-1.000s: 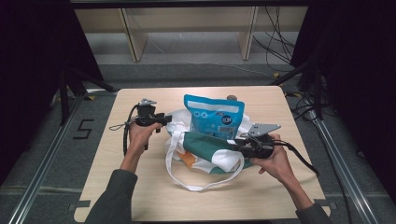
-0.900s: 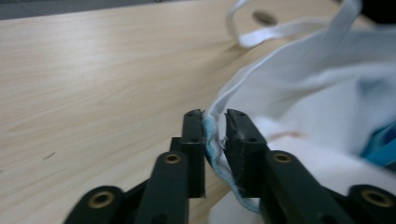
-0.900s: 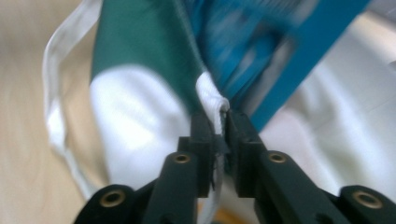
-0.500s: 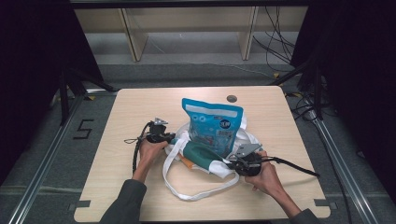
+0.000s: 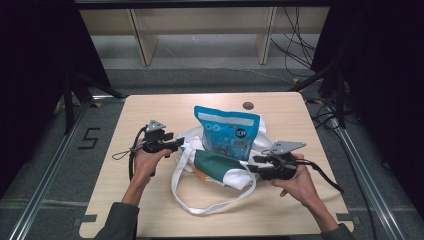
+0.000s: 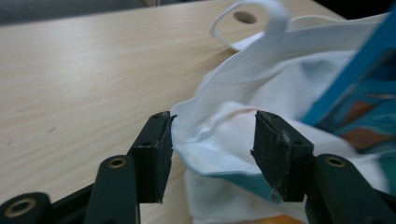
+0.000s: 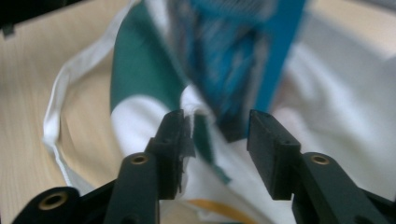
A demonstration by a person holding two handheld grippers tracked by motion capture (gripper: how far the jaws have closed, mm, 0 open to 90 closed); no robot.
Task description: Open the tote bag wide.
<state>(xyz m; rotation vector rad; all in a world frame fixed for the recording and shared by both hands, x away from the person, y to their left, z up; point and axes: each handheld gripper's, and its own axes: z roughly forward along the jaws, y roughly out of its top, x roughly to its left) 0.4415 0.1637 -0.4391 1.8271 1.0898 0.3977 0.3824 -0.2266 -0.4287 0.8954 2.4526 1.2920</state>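
The left gripper [image 5: 176,145] stands half open at the left side of the white tote bag [image 5: 227,172], its jaws having just been opening; a fold of the bag's rim lies between them and brushes one pad, unclamped. The right gripper [image 5: 253,167], also half open after just opening, sits at the bag's right side with cloth between its jaws, not pinched.

The bag lies near the middle of the table [image 5: 150,205], nearer its front edge, with the blue snack pouch [image 5: 227,131] standing out of its mouth toward the back edge and a long strap [image 5: 210,207] looping toward the front edge.

The step in hand appears to be getting the pouch fully into the bag. To do it well, each gripper should probably re-take a single layer of the rim, opposite one another, and spread the mouth before drawing it over the pouch.

How deep the pouch sits is hidden by cloth. The right gripper view is blurred, so which layer lies there is unclear.
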